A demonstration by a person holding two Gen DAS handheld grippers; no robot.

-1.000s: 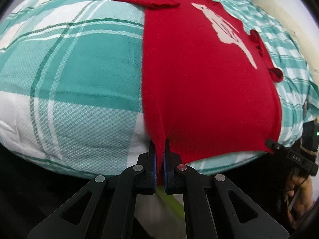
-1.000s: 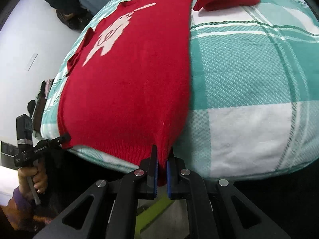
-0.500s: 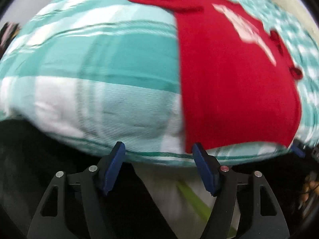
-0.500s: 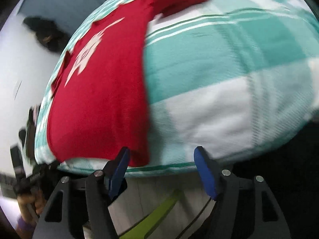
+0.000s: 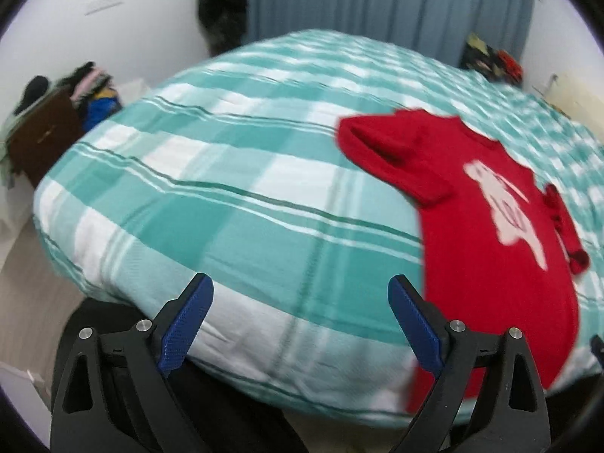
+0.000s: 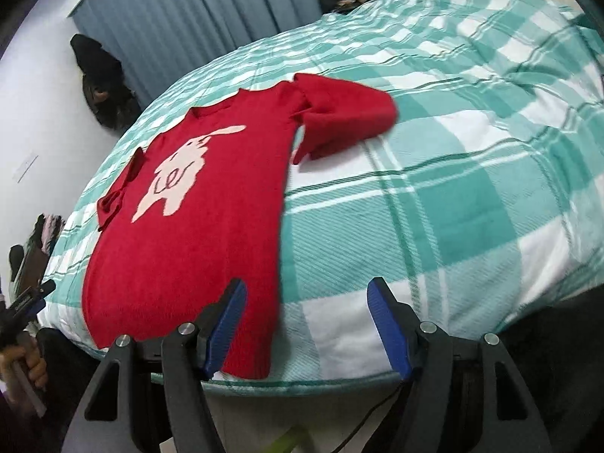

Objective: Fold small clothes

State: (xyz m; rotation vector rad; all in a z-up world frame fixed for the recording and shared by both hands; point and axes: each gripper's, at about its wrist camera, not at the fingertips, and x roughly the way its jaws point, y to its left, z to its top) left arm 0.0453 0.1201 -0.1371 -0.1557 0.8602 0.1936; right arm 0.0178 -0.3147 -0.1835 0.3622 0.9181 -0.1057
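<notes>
Two grippers hang at the bed's near edge, both with jaws spread wide and holding nothing: the left gripper (image 5: 300,317) over bare checked cover, the right gripper (image 6: 305,324) at the hem corner of the one red sweater (image 6: 196,226). The sweater lies flat on the bed (image 6: 472,196), hem at the near edge, one sleeve folded near the collar. Wide bare cover flanks it. Only the right view shows a hand (image 6: 26,368) gripping the other tool's handle; only the left shows a brown box (image 5: 41,139) beyond the bed's left edge.
</notes>
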